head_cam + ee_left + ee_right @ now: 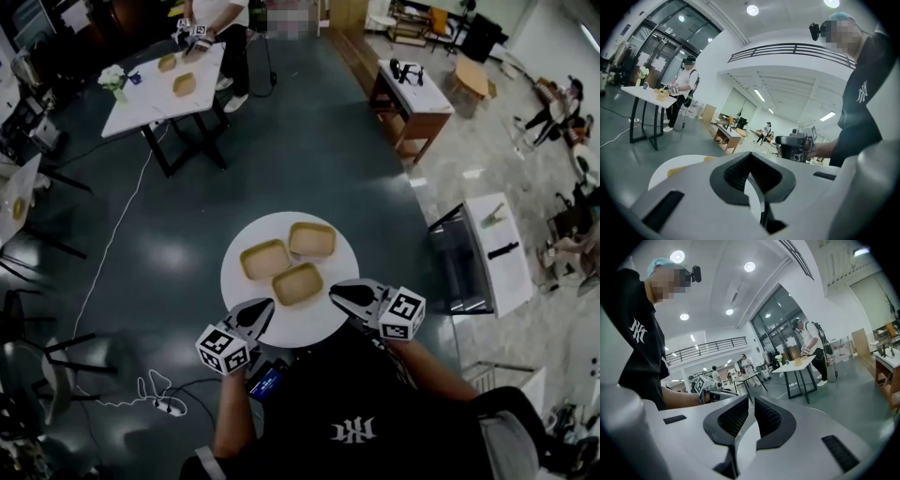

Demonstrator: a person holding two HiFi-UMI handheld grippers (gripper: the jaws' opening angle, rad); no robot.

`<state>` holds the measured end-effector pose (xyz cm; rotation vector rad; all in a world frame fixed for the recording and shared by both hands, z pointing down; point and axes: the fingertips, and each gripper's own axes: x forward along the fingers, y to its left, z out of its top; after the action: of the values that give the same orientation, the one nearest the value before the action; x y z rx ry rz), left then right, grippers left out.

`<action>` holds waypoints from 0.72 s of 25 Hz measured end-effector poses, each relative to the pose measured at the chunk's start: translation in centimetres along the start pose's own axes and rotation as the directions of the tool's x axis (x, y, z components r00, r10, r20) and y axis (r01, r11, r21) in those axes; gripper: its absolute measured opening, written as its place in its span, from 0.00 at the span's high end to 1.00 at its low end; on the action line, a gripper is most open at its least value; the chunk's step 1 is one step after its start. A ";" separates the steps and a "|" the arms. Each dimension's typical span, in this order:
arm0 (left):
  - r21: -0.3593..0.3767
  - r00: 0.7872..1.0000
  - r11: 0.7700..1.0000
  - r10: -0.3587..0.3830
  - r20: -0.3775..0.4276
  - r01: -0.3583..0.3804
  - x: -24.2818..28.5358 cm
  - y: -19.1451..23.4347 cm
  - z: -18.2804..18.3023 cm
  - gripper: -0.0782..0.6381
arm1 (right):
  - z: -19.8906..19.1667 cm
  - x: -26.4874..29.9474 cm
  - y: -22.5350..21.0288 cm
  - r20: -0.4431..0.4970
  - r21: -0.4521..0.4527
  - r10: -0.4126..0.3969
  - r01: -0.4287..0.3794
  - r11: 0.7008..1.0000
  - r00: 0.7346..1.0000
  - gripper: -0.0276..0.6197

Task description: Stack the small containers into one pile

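Note:
Three shallow tan containers lie apart on a round white table (246, 298): one at the left (265, 259), one at the back (311, 239), one nearest me (298, 284). None is stacked. My left gripper (268, 305) hovers at the table's near left edge, shut and holding nothing. My right gripper (335, 292) hovers at the near right edge, its jaws together with only a thin slit, also holding nothing. In the left gripper view the jaws (750, 157) meet over the table, and the right gripper (797, 145) shows beyond. In the right gripper view the jaws (752, 400) hold nothing.
A second white table (131, 108) at the back left carries similar containers, with a person standing at it. A wooden desk (412, 98) stands at the back right and a metal cart (469, 267) close by on the right. A cable and power strip (161, 403) lie on the floor.

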<state>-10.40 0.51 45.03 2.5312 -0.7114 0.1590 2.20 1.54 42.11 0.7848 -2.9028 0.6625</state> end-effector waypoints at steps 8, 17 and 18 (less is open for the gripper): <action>-0.072 0.993 0.993 0.090 -0.072 -0.095 3.1 3.1 -0.3 0.89 | -1.5 2.0 -6.4 -0.093 0.087 0.061 -0.053 0.995 0.994 0.89; -0.218 0.959 0.945 0.204 -0.197 -0.245 4.4 5.5 -4.4 0.82 | -7.3 3.8 -12.1 -0.240 0.252 0.129 -0.066 0.965 0.962 0.72; -0.230 0.953 0.936 0.221 -0.208 -0.267 4.5 6.0 -4.8 0.82 | -8.1 3.8 -12.7 -0.252 0.278 0.130 -0.057 0.959 0.959 0.72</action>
<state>-9.49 -3.58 52.91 2.1460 -0.9103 0.3524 4.77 -6.72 55.03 0.5279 -2.6477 1.0976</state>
